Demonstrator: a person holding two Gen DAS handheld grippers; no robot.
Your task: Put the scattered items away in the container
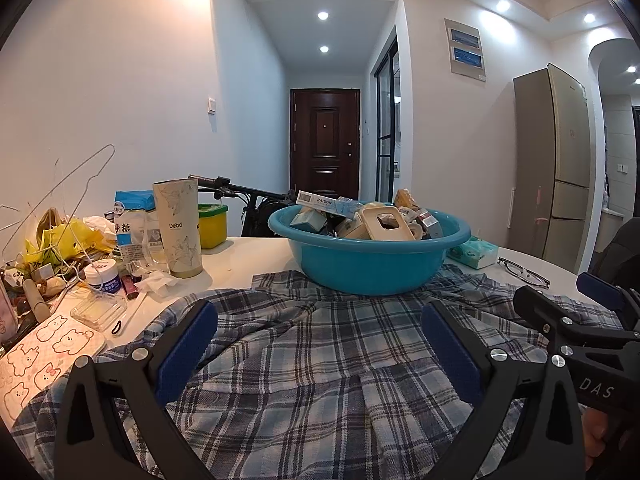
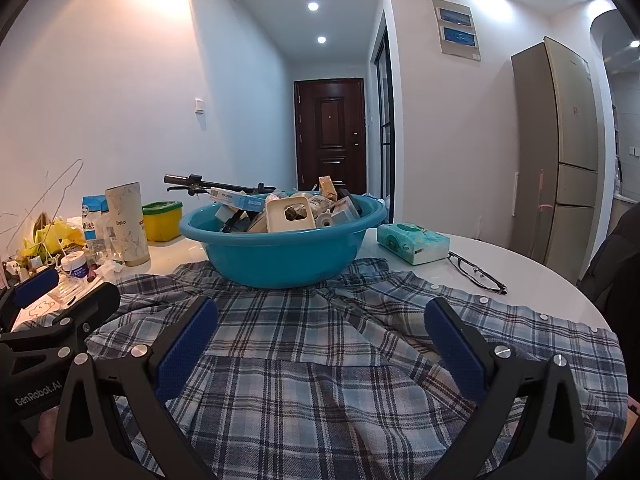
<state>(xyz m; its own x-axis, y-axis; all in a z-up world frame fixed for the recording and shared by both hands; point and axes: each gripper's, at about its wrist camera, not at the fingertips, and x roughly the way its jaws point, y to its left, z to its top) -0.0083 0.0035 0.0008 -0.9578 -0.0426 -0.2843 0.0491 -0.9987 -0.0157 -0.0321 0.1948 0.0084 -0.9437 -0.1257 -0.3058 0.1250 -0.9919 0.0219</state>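
The round white tabletop fills most of the room in front of me, and a blue plaid shirt lies spread across its near half, rumpled, buttons showing along its right edge. On the far part of the shirt stands the teal basin, already heaped above its rim with small boxes and a cream plastic holder. Most of the gathering looks done.

Both claws hang low over the shirt, side by side and pointing at the basin. The left claw is spread wide with nothing between its blue pads, and the right claw is just the same, released and empty. Neither touches the cloth as far as I can tell.

To the right of the basin a pack of tissues sits on the bare tabletop, and a pair of glasses lies just beside it, nearer the edge. Over on the far left is a thick clutter: a tall patterned cup, a yellow tub, a white jar.

My guess is they are between pickups, choosing the next thing. The tissues seem the easy one for the right claw: reach forward and right, close on the pack's sides, lift it over the rim. The heap is high, so a careless drop could slide off.
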